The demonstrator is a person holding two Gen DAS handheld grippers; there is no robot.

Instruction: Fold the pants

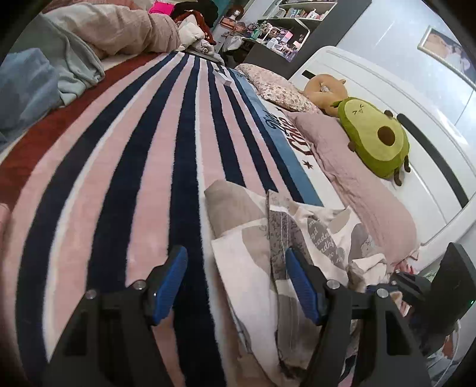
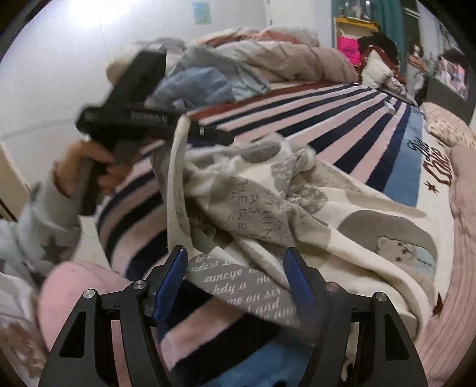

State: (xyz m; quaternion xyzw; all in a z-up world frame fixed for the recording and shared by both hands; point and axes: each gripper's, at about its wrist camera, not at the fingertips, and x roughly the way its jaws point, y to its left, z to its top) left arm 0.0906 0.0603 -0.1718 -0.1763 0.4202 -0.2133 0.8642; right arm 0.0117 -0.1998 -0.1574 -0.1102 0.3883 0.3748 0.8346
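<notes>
Left gripper [image 1: 236, 285] jaws are seen spread, nothing pinched; the right blue pad [image 1: 300, 288] is overlapped against the pants [image 1: 250, 268] edge, the left pad is over bare striped blanket [image 1: 125, 166]. Right gripper [image 2: 235, 282] jaws are likewise spread, grey lettered fabric of the pants [image 2: 267, 208] is seen between and under the pads, but no pressing is visible. The pants are found crumpled in a heap on the striped blanket, near the bed's close edge, toward the pillow side; cream fabric with grey patches, script print and a bear motif. In the right wrist view the left gripper body [image 2: 134, 116] is seen blurred at upper left, held by a hand [image 2: 86, 169] with a pale sleeve, with a fold of the pants draped close against its finger; contact cannot be told. Beyond the heap, pink pillows [image 1: 357, 166] are lined along the headboard [image 1: 401, 98] edge, with an avocado plush [image 1: 372, 134] lying on them. At the far edge of the bed, a bundled beige duvet [image 1: 119, 26] and light-blue clothes [image 1: 44, 77] are piled. Cluttered shelves [image 1: 282, 29] are seen behind.
</notes>
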